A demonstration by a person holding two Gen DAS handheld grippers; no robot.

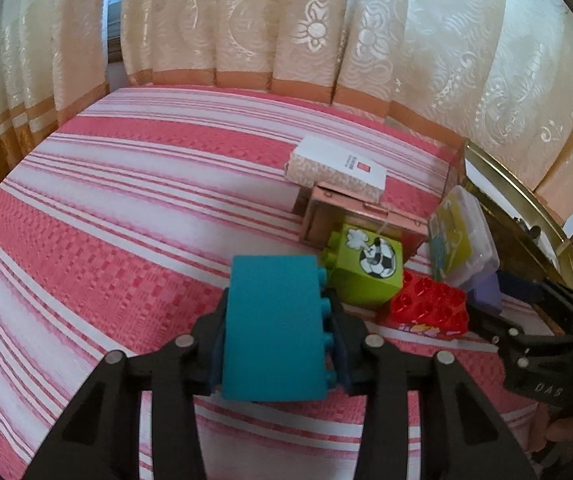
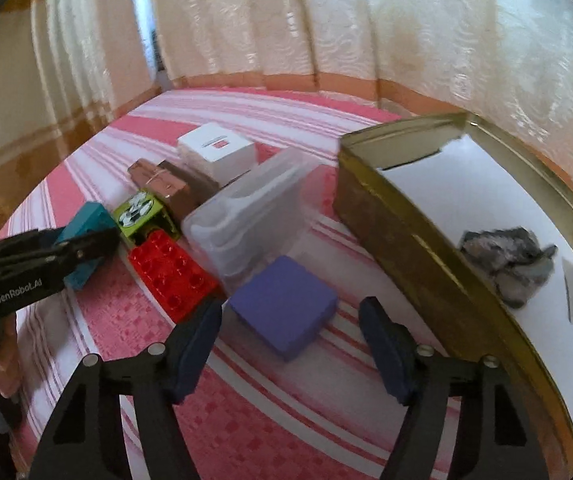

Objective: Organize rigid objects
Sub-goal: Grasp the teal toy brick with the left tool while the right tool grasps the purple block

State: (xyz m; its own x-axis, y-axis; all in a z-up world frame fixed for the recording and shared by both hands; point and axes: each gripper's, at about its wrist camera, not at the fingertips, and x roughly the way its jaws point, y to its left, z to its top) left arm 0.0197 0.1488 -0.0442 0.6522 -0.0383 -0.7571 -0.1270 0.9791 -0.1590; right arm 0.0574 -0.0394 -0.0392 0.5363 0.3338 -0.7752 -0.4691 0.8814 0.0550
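Observation:
My left gripper (image 1: 278, 320) is shut on a teal toy brick (image 1: 274, 328) and holds it just above the striped cloth; it also shows in the right wrist view (image 2: 86, 236). Right of it lie a green brick with a football print (image 1: 366, 272) and a red brick (image 1: 430, 308). My right gripper (image 2: 290, 320) is open and empty, its fingers either side of a purple flat block (image 2: 284, 306) on the cloth. The right gripper also shows at the right edge of the left wrist view (image 1: 482, 316).
A clear plastic box (image 2: 246, 220), a copper-coloured box (image 2: 170, 188) and a white box (image 2: 218, 152) lie in a row behind the bricks. A gold-rimmed tin (image 2: 418, 248) with a white liner stands at the right. Curtains hang behind the red-striped surface (image 1: 126, 220).

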